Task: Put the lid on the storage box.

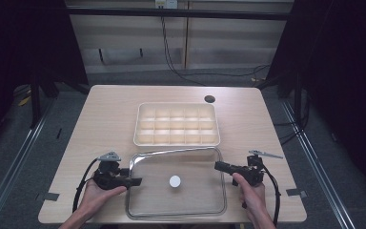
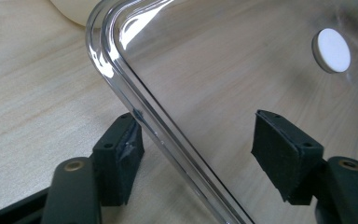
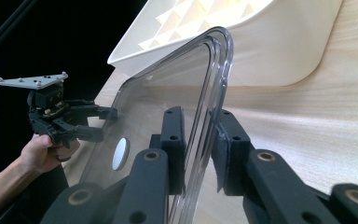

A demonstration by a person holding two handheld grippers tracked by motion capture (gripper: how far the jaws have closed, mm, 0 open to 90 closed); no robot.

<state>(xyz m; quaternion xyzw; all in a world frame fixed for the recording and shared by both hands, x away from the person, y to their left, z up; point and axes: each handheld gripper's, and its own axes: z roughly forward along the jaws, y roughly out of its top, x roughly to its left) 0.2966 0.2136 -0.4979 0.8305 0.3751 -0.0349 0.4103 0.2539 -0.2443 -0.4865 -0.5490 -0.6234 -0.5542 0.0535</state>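
Both hand-held grippers straddle the clear lid [image 1: 176, 183] on the table [image 1: 109, 109]: my right [image 3: 198, 154] nearly pinches its rim, my left [image 2: 200, 154] stands open, probably to lift it evenly onto the tray [image 1: 176, 124].

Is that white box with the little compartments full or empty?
Empty. The high view shows every compartment of the white box bare, nothing inside.

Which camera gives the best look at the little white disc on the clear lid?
The left gripper view: the white disc is large and sharp there, seen through the clear lid. In the high view it is a small dot mid-lid. In the right gripper view it shows edge-on as a thin oval.
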